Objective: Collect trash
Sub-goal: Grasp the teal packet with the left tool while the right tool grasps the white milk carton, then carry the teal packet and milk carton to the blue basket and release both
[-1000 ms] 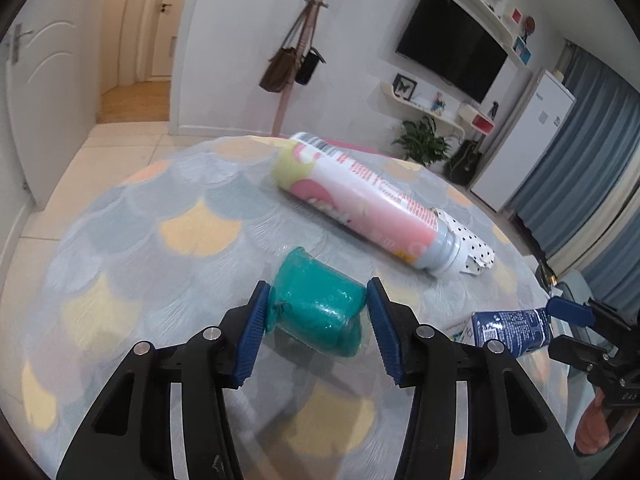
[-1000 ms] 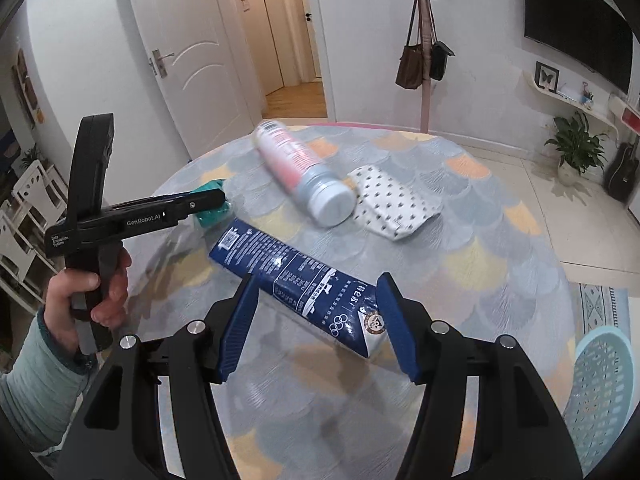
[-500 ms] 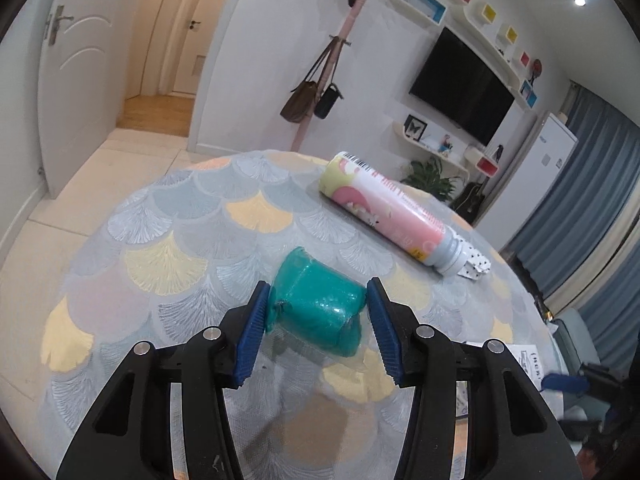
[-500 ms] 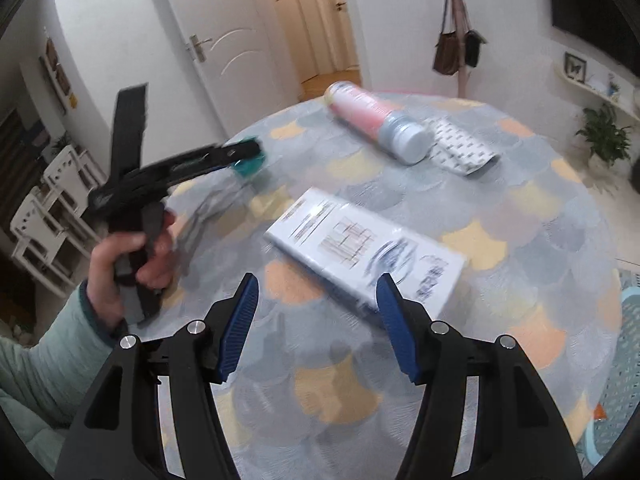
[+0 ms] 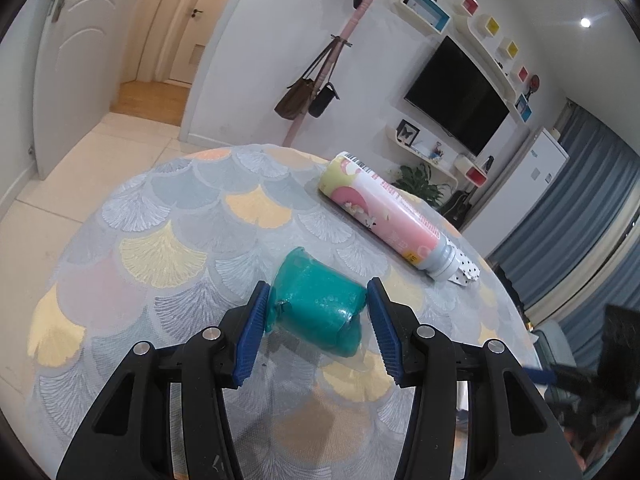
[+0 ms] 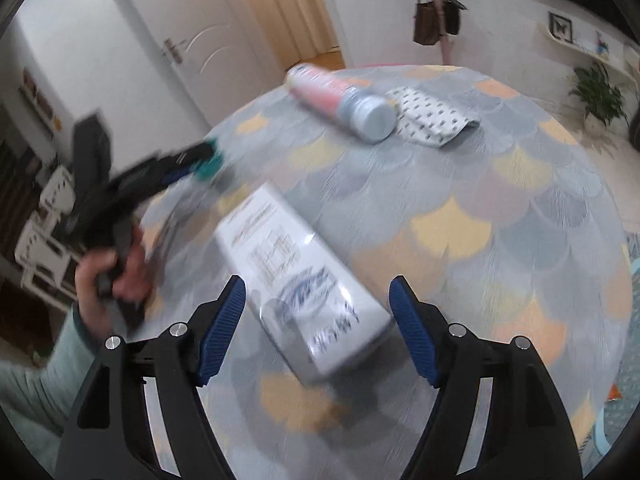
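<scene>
Teal, crinkled plastic cup (image 5: 320, 306) sits clamped between the left tongs' (image 5: 316, 330) ribbed blue pads above the scallop-patterned table (image 5: 168, 248). Right tongs (image 6: 316, 328) are opening around a flat white printed box (image 6: 298, 286), pads clear.

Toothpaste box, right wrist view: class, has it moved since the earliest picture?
Yes. The toothpaste box has flipped from blue face to white face up, lying the same way below the pink bottle.

Round table (image 6: 520, 216), fan-pattern cloth: pink bottle (image 6: 340, 100) and dotted packet (image 6: 432, 120) far; white box (image 6: 304, 288) near.
</scene>
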Available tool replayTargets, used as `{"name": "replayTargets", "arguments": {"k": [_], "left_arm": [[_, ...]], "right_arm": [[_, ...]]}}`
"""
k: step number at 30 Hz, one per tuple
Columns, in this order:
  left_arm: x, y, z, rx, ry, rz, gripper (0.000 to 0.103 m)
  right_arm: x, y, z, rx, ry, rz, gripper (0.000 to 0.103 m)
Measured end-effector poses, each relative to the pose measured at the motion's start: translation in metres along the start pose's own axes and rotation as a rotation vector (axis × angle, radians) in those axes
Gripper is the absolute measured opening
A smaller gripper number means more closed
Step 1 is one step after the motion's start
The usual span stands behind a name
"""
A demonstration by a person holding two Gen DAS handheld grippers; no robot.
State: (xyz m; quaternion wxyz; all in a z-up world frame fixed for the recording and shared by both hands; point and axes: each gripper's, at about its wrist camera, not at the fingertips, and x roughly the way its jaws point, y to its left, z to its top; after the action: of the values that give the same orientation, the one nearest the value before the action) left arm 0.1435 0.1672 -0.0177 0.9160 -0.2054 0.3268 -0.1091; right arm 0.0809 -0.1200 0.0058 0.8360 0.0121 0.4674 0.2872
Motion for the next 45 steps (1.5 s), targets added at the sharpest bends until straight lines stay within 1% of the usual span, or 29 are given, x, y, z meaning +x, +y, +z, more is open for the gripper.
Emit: {"name": "replayTargets", "arguments": {"k": [2,4,6,8,9,11,12,14,16,18,23,26,28,29,31,34,39,45], "left_arm": [[0.000,-0.001,0.000,0.010,0.001,0.001,0.048],[0.000,-0.001,0.000,0.011,-0.001,-0.001,0.048],[-0.001,0.001,0.000,0.007,-0.003,0.000,0.049],[-0.001,0.003,0.001,0.005,-0.001,-0.001,0.049],[-0.001,0.003,0.001,0.006,-0.001,-0.001,0.049],[-0.001,0.003,0.000,0.007,-0.002,0.000,0.049],[-0.001,0.003,0.000,0.009,-0.002,0.000,0.049],[-0.001,0.003,-0.001,0.009,-0.001,0.000,0.049],[-0.002,0.003,-0.001,0.008,-0.003,-0.004,0.049],[-0.001,0.003,0.000,0.009,-0.002,-0.006,0.049],[0.001,0.000,0.000,0.016,0.004,-0.007,0.049],[0.001,0.000,-0.001,0.017,0.006,0.002,0.049],[0.000,-0.004,-0.002,0.031,0.003,0.016,0.049],[0.002,-0.006,-0.001,0.040,0.004,0.019,0.049],[0.002,-0.012,-0.001,0.067,0.006,0.030,0.049],[0.003,-0.025,-0.003,0.105,0.005,0.047,0.048],[0.001,-0.052,-0.003,0.148,0.010,0.013,0.048],[0.007,-0.107,-0.007,0.258,0.023,-0.040,0.048]], "right_arm": [[-0.004,0.015,-0.010,-0.046,0.009,-0.009,0.071],[-0.006,0.035,-0.022,-0.107,0.017,0.000,0.071],[-0.007,0.056,-0.032,-0.170,0.006,-0.006,0.071],[-0.003,0.066,-0.036,-0.199,0.001,-0.025,0.071],[0.001,0.069,-0.036,-0.192,-0.003,-0.056,0.071],[0.009,0.068,-0.031,-0.152,-0.001,-0.080,0.071],[0.013,0.068,-0.028,-0.129,-0.011,-0.116,0.071],[0.017,0.068,-0.025,-0.095,-0.028,-0.156,0.071],[0.023,0.069,-0.021,-0.086,-0.040,-0.223,0.071],[0.028,0.071,-0.020,-0.091,-0.054,-0.261,0.071],[0.034,0.065,-0.019,-0.035,-0.064,-0.255,0.071],[0.037,0.070,-0.020,-0.047,-0.068,-0.274,0.070],[0.037,0.071,-0.021,-0.052,-0.062,-0.264,0.057],[0.036,0.072,-0.021,-0.052,-0.061,-0.264,0.056],[0.034,0.071,-0.021,-0.057,-0.069,-0.287,0.053],[0.026,0.063,-0.020,-0.039,-0.085,-0.302,0.053],[0.002,0.037,-0.017,0.025,-0.136,-0.335,0.053],[-0.030,0.001,-0.020,0.110,-0.202,-0.386,0.053]]}}
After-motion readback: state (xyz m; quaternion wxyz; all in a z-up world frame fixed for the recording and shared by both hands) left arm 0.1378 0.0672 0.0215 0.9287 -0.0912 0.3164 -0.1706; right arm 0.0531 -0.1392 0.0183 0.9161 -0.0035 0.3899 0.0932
